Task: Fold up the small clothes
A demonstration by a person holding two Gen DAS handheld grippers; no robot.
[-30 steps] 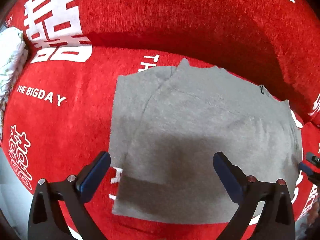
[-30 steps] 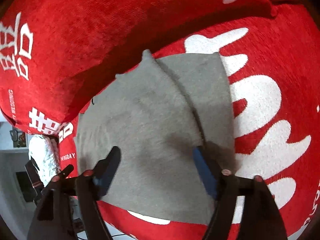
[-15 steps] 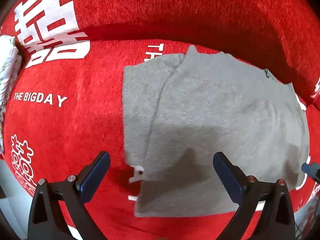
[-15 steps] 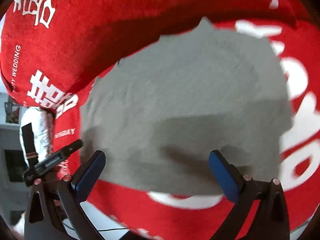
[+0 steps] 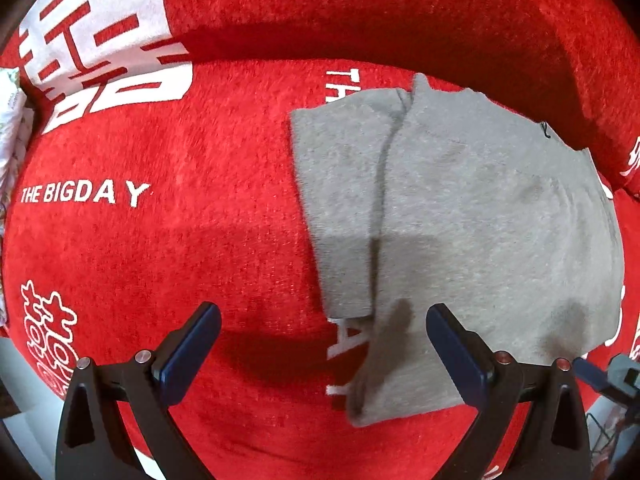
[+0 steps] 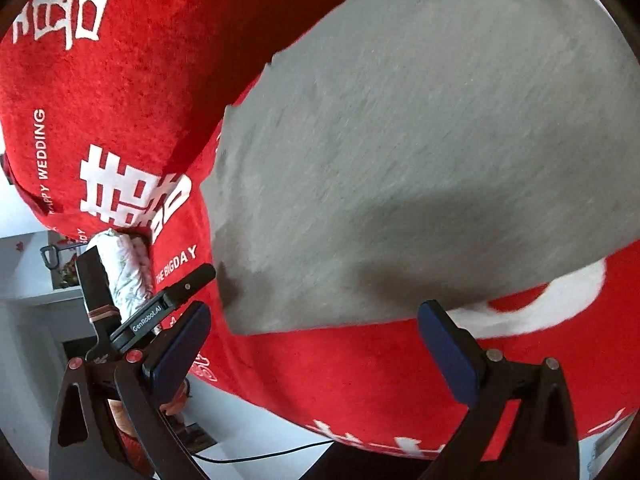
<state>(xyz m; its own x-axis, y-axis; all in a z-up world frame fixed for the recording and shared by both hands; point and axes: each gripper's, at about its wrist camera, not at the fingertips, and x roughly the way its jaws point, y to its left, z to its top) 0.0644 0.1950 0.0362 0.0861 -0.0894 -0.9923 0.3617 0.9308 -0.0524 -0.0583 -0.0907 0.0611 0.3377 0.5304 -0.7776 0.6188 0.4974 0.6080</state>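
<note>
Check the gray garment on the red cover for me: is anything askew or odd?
Slightly. The gray garment lies folded on the red cover, but its near-left corner juts past the layer beside it, so the edges do not line up. No damage visible. Both tongs are open and clear of it.

Red printed sofa cover [image 5: 168, 240] — pale floor [image 6: 248, 436] below.
</note>
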